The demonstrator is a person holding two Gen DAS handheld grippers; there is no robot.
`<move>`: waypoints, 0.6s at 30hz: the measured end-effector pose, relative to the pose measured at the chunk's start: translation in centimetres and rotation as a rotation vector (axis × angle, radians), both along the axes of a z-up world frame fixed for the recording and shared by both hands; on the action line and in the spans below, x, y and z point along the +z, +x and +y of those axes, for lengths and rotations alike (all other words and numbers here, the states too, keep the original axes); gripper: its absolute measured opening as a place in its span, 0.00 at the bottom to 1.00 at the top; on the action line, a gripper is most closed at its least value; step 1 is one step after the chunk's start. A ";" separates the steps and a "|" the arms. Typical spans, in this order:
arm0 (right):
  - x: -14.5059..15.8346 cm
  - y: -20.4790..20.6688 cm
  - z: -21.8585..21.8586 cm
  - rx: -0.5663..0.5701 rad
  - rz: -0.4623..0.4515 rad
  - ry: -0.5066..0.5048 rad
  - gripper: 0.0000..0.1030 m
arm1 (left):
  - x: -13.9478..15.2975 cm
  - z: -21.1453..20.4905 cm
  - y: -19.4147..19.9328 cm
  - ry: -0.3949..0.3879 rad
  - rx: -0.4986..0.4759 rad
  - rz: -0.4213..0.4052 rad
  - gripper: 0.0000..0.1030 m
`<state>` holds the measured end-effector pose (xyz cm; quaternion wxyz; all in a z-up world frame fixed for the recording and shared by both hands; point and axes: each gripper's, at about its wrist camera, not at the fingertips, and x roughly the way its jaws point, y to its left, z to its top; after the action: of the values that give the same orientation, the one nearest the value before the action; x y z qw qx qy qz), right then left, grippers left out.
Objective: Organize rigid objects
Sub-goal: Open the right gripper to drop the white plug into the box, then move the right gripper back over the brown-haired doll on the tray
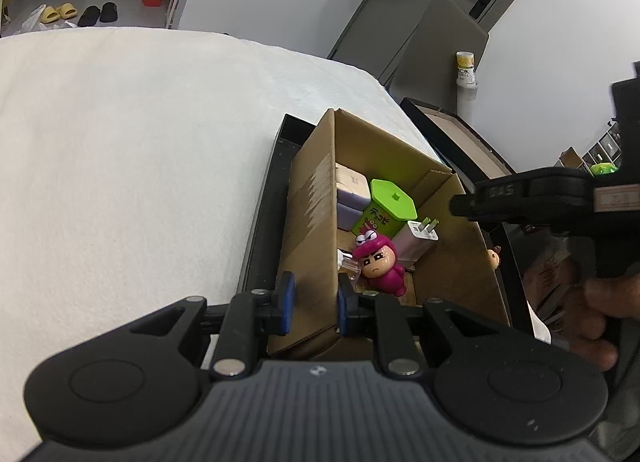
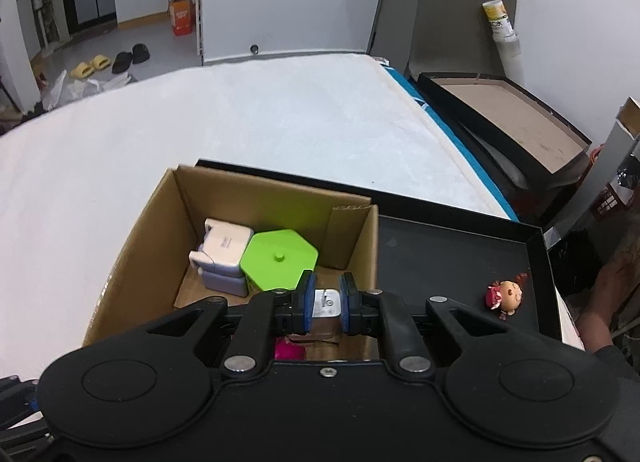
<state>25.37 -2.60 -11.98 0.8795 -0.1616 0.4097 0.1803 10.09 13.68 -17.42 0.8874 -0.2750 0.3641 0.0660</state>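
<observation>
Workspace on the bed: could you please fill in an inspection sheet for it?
Surface: white bed cover, carrying a black tray.
Job's things: cardboard box standing in the tray, holding a green hexagonal container, white and lavender blocks, a pink figurine and a white plug charger; a small doll lies on the tray outside the box.
Clutter: nothing seen.
Grippers: left gripper straddles the box's wall; right gripper is over the charger, grip unclear.
Cables: nothing seen.
Surroundings: slippers and an orange carton on the floor.
</observation>
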 end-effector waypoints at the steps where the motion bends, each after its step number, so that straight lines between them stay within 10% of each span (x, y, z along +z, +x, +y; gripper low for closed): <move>1: 0.3 0.1 -0.3 -0.002 0.003 0.008 0.14 | 0.0 0.0 0.0 0.000 0.000 0.000 0.18; 18: 3.2 0.1 -4.4 0.026 0.032 0.072 0.48 | 0.1 -0.1 -0.1 0.015 -0.001 0.000 0.18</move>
<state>25.50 -7.00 -8.78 0.8757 -0.1320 0.4149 0.2089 9.94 13.61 -17.34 0.8895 -0.2681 0.3636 0.0682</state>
